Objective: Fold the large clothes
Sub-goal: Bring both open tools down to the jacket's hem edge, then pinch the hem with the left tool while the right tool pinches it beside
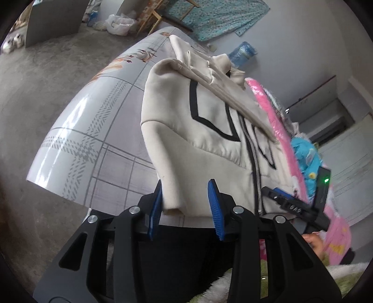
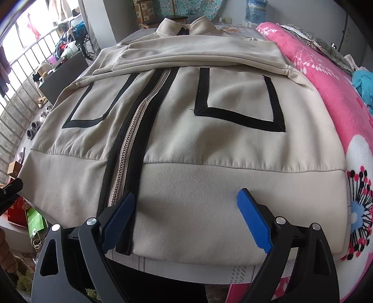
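Note:
A cream zip-up jacket [image 2: 186, 144] with black trim lies flat on a grey patterned table [image 1: 93, 130], its sleeves folded across the chest. It also shows in the left wrist view [image 1: 198, 139]. My left gripper [image 1: 186, 186] is open, its blue fingers on either side of the jacket's left hem corner. My right gripper [image 2: 186, 202] is open wide just above the hem band, right of the zipper [image 2: 130, 139]. The right gripper's body shows in the left wrist view [image 1: 298, 207].
A pink floral blanket [image 2: 338, 111] lies right of the jacket with blue cloth [image 2: 363, 81] beyond it. A water bottle [image 2: 256, 10] stands behind. The concrete floor [image 1: 46, 81] lies left of the table. Railings, shoes and boxes line the left side [image 2: 28, 105].

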Demonstrator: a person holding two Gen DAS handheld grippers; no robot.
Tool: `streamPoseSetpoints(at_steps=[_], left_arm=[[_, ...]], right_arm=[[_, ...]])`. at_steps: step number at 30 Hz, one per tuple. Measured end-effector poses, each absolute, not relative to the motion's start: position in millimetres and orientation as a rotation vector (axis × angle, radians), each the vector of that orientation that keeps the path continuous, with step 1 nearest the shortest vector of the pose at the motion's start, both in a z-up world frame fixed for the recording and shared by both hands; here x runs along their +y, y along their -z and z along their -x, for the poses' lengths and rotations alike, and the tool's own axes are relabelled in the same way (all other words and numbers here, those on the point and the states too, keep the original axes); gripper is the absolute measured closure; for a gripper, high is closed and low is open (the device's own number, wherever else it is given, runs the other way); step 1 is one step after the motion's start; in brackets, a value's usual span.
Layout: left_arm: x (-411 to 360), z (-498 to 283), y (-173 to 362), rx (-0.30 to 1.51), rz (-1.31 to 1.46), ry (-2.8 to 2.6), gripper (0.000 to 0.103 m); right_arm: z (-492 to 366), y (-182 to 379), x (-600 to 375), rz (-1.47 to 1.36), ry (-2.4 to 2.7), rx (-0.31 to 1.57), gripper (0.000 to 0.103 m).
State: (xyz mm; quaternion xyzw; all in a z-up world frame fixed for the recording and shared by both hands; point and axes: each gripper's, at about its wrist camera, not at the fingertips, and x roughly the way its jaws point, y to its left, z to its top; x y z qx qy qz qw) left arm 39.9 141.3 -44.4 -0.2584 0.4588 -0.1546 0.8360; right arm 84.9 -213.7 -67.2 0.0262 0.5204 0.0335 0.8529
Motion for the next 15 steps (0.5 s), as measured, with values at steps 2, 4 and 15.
streamPoseSetpoints(at_steps=[2,4,15], left_arm=[[138,-41,47,0.999,0.503,0.291,0.07],[134,-41,46,1.0,0.459,0.266,0.073],[103,-43,33,1.033,0.117,0.115,0.093]], right_arm=[[-85,67,-214,-0.053,-0.072,1.095,0.015],[-85,67,-215,-0.055,-0.075,1.095,0.015],[-70,52,-234,-0.099,-0.066,1.052,0.015]])
